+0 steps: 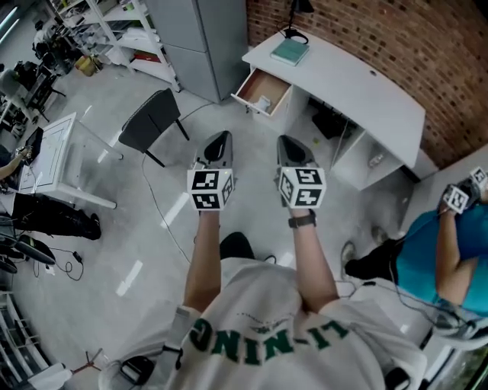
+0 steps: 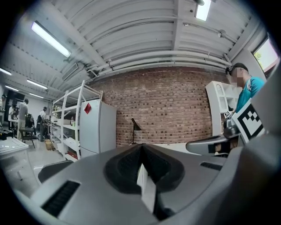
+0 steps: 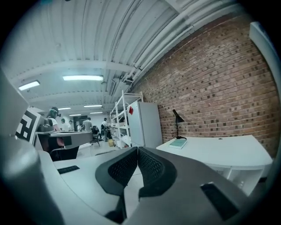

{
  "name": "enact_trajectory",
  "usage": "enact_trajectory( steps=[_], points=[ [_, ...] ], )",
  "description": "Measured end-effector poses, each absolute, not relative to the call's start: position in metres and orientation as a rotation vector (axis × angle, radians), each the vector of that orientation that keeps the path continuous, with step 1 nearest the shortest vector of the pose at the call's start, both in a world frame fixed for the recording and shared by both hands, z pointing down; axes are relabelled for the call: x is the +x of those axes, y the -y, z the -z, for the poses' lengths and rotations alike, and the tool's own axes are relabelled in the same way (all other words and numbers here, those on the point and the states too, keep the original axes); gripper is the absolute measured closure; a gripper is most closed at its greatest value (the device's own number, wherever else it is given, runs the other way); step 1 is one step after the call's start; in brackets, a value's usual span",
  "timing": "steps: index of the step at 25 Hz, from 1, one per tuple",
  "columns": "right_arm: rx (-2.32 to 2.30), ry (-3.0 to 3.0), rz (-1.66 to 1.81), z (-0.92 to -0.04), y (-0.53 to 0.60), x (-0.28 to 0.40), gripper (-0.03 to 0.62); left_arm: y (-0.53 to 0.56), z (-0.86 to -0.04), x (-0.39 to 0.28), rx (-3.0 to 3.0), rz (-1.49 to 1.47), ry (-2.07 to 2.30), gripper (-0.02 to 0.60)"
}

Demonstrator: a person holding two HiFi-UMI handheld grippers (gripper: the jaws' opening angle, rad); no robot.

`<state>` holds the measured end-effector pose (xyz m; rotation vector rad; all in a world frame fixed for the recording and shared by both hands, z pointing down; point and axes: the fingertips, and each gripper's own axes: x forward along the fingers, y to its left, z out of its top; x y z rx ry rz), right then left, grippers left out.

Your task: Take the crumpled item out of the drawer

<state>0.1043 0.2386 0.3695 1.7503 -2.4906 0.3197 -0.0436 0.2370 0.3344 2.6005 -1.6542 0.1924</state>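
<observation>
The white desk (image 1: 358, 84) stands against the brick wall, and its wooden drawer (image 1: 263, 91) is pulled open on the left side. A small pale lump (image 1: 264, 103) lies inside the drawer, too small to make out. My left gripper (image 1: 219, 142) and right gripper (image 1: 290, 145) are held side by side over the floor, well short of the drawer and pointing toward it. Both are shut with nothing between the pads. In the left gripper view the jaws (image 2: 141, 147) meet, and in the right gripper view the jaws (image 3: 137, 149) meet too.
A green book (image 1: 290, 52) and a black lamp (image 1: 293, 19) sit on the desk. A dark chair (image 1: 151, 118) stands to the left and a grey cabinet (image 1: 206, 38) beside the desk. A person in a teal shirt (image 1: 435, 259) with a gripper is at the right. Cables trail on the floor.
</observation>
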Motion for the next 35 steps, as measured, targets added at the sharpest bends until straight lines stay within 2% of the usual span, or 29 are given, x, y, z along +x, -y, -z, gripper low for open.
enact_trajectory(
  steps=[6,17,29,35],
  points=[
    [1.763,2.477,-0.345,-0.383,-0.201,0.114,0.589,-0.194,-0.348,-0.029,2.629,-0.203,1.604,0.584],
    [1.886,2.367,-0.354,-0.37,-0.058,0.145,0.589,-0.032,-0.338,0.0,2.714,-0.171,1.447,0.584],
    [1.838,2.351,-0.395,-0.397,0.071,0.096,0.589,0.096,-0.369,-0.03,2.7,-0.177,1.382,0.584],
    [1.818,2.295,-0.459,-0.426,0.101,0.1,0.589,0.132,-0.394,-0.02,2.692,-0.176,1.306,0.584]
  ],
)
